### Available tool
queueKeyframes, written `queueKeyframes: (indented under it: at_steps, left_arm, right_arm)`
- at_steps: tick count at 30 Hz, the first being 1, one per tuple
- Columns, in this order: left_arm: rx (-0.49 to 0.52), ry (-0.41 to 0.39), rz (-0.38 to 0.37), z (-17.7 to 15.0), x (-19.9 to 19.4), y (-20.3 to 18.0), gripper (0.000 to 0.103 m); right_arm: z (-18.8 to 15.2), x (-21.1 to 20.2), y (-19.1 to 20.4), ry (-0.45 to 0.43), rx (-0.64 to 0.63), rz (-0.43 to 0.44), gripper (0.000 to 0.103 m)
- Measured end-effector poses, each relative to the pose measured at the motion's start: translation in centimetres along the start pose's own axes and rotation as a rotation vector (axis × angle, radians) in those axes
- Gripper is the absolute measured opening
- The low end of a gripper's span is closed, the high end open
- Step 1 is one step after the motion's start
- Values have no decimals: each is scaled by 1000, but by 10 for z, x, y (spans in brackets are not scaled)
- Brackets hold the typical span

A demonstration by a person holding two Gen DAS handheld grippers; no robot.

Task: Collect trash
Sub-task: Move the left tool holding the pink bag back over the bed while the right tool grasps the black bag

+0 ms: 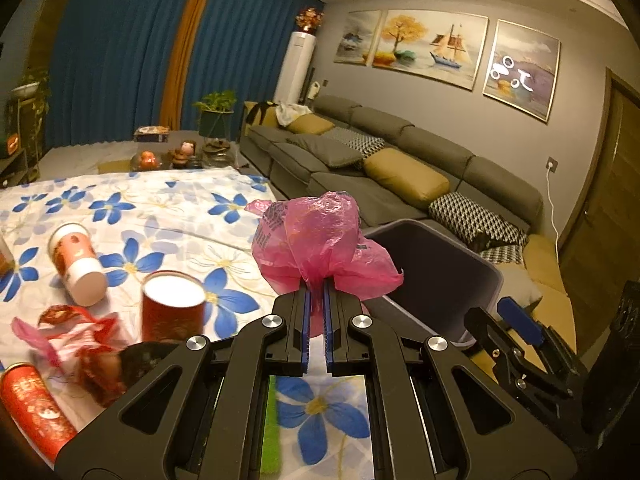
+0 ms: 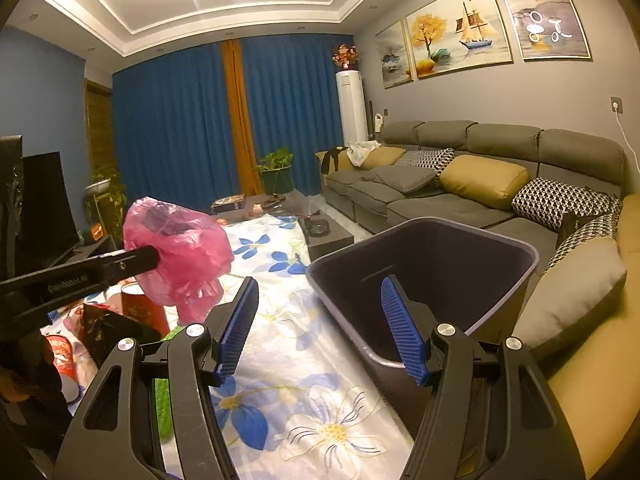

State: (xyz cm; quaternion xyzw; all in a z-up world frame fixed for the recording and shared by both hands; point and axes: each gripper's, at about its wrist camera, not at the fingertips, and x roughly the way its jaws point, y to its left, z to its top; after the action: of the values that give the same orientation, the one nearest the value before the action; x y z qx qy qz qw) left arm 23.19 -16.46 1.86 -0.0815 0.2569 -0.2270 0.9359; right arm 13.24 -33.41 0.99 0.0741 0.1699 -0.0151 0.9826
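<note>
The left gripper pinches a crumpled, translucent pink bag, puffed above the table; the right gripper gapes beside the bin.

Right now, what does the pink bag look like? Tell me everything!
The pink bag is thin, crinkly, see-through plastic, scrunched into a puffy ball, with dark print on one side. The left gripper pinches its bunched lower part, holding it up in the air above the flowered cloth, close beside the open grey bin. Nothing else touches it.
</note>
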Motion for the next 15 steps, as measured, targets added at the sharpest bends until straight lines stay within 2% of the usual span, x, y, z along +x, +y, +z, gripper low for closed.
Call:
queueKeyframes:
  at_steps: [7,15]
  left_arm:
    - [-25,-49,49,2,-31,23,5]
    - [-106,-127,164,0,-86,70,5]
  right_arm:
    - [-5,0,19,25,-13,59,63]
    - [-26,10,84,118,-90,219,63]
